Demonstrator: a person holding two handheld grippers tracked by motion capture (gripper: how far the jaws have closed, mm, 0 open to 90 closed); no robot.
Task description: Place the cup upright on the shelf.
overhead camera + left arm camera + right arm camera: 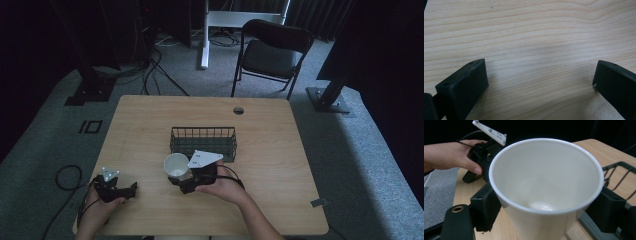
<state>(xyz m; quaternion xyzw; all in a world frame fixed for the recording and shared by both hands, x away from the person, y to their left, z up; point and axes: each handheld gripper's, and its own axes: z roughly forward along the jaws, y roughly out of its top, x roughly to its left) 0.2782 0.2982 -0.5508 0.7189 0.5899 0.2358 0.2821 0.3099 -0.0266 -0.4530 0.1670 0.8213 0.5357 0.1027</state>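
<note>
I log a light wooden table (150, 120) on grey carpet, a black folding chair (272, 50) beyond its far edge. My right gripper (544, 207) pinches a white paper cup (546, 182) just near of the wire basket (202, 140); my left gripper (539, 82), near left, rests spread on bare wood.

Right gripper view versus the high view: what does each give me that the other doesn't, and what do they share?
The right gripper view alone shows inside the white cup: it looks empty, and a black jaw presses each side of its wall.

The high view alone shows the whole layout: the table, the full outline of the wire basket just beyond the cup, and the folding chair behind.

Both show the cup in the right gripper, part of the basket, and the left gripper held in the left hand near the table's edge.
</note>
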